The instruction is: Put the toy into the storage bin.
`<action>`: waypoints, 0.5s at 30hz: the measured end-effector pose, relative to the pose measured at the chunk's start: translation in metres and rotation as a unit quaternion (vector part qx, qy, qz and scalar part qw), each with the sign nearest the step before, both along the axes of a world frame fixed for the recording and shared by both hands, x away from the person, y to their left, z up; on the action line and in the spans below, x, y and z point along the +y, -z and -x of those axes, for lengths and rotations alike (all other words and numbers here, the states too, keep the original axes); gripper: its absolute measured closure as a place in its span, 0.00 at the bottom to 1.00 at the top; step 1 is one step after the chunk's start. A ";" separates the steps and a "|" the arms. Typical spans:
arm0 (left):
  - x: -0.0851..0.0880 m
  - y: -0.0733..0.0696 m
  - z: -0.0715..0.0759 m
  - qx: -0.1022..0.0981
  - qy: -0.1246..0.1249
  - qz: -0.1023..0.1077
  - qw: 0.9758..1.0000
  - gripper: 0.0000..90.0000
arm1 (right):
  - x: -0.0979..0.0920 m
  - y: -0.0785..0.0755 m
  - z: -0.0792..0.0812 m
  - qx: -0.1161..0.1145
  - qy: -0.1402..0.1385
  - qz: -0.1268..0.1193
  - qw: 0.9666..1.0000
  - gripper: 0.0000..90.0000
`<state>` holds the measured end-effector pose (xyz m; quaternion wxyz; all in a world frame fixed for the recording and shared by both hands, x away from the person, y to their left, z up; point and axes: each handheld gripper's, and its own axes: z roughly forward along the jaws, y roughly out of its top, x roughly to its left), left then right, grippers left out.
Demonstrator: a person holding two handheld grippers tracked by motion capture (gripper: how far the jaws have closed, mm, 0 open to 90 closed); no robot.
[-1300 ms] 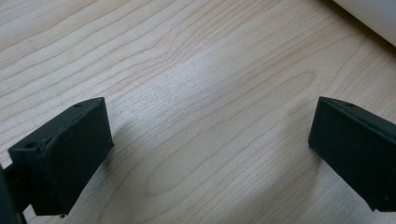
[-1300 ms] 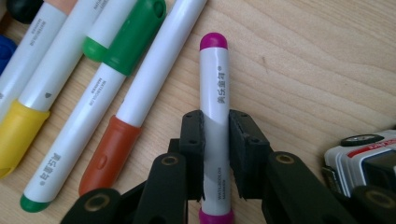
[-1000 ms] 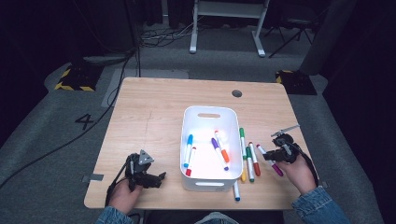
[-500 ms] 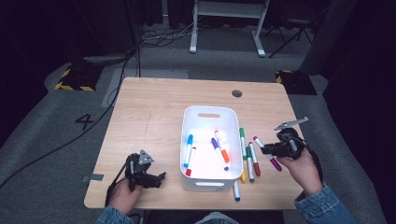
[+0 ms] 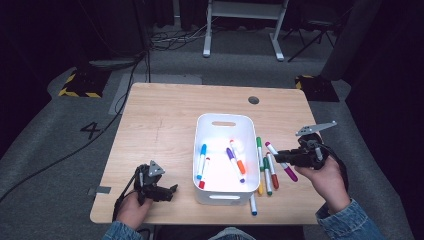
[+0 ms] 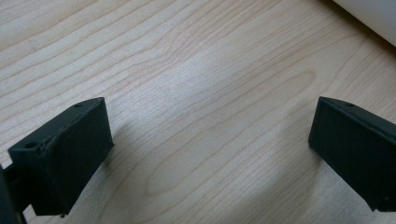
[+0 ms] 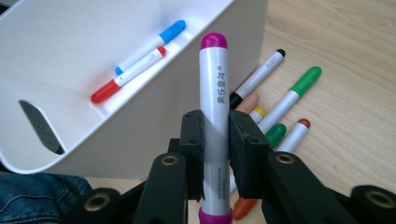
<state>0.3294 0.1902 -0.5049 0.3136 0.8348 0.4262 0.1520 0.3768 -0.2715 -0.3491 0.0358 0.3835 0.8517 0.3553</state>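
Note:
My right gripper point(image 7: 215, 126) is shut on a white marker with magenta caps point(image 7: 214, 79), which stands upright between the jaws. In the high view this gripper point(image 5: 279, 156) hovers right of the white bin point(image 5: 223, 122), and the magenta marker point(image 5: 288, 171) hangs above the row of loose markers point(image 5: 263, 170). The bin point(image 7: 154, 126) holds a blue marker point(image 7: 154, 42) and a red marker point(image 7: 126, 77), among others. My left gripper point(image 5: 167, 191) rests near the table's front left. Its jaws point(image 6: 210, 135) are open over bare wood.
Several markers lie on the table right of the bin, among them a green one point(image 7: 294, 95) and a black-capped one point(image 7: 261, 70). A round hole point(image 5: 253, 100) sits near the table's far edge. A corner of the bin point(image 6: 373, 14) lies just beyond my left gripper.
The right gripper has risen from the table beside the row of markers, carrying the magenta marker. The left gripper has stayed put.

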 end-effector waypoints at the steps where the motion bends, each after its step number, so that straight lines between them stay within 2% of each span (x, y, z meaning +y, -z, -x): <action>1: 0.000 0.000 0.000 0.000 0.000 0.000 1.000 0.00 | 0.001 -0.002 0.001 0.000 -0.004 -0.002 1.000 0.85; 10: 0.000 0.000 0.000 0.002 -0.001 0.000 1.000 0.00 | 0.016 -0.015 0.007 -0.016 -0.029 -0.003 0.999 0.85; 15: 0.000 0.000 0.000 0.001 -0.001 0.000 1.000 0.00 | 0.032 -0.021 0.010 -0.020 -0.046 -0.001 0.999 0.85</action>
